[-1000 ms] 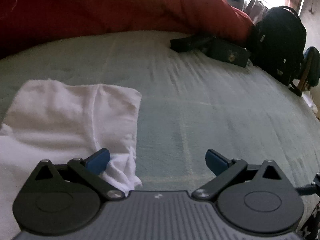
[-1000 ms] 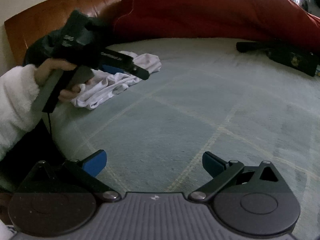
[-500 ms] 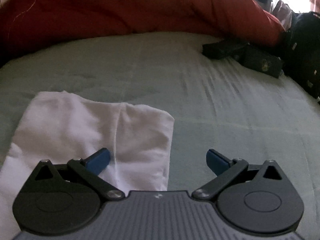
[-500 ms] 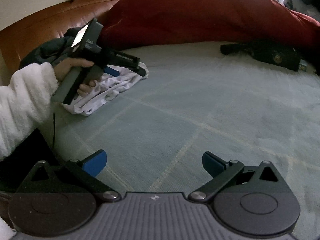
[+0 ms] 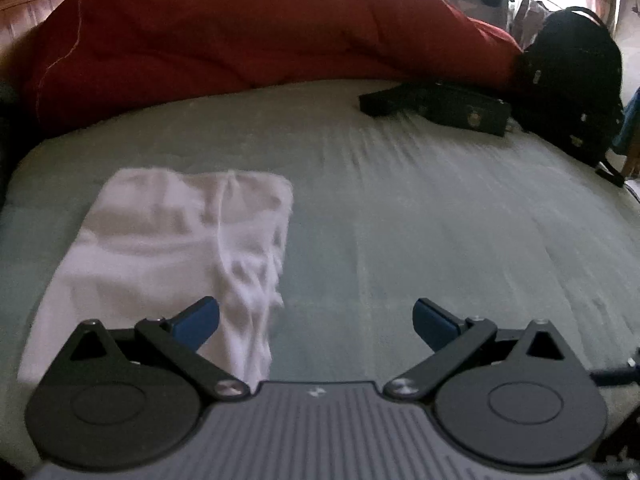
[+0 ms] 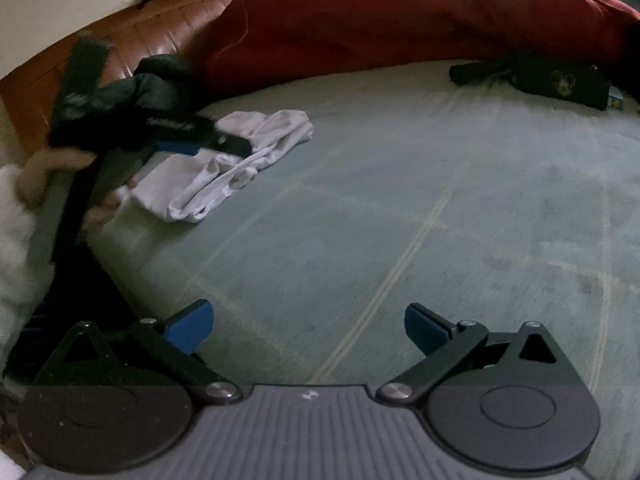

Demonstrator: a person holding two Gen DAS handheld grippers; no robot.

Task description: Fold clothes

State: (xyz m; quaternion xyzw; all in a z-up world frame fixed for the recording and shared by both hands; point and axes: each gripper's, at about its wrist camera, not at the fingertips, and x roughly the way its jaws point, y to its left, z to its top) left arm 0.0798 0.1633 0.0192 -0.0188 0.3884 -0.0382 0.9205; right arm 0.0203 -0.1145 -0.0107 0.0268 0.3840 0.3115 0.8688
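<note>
The white garment [image 5: 176, 248] lies on the bed [image 5: 400, 240] as a flat, roughly rectangular folded stack, near the left edge. Judged thin, light and limp: it will sag and slip open if lifted by one layer. Grip at a corner or along the bunched right-hand edge (all layers together). The left gripper [image 5: 316, 322] hovers over its near corner, jaws spread, holding nothing. The right gripper [image 6: 306, 326] hangs over bare bedding, well apart, jaws spread. Behind: red duvet [image 5: 260, 24], dark clothing [image 6: 160, 84], black case [image 5: 440, 106], backpack [image 5: 572, 80]. Nothing obstructs access.
</note>
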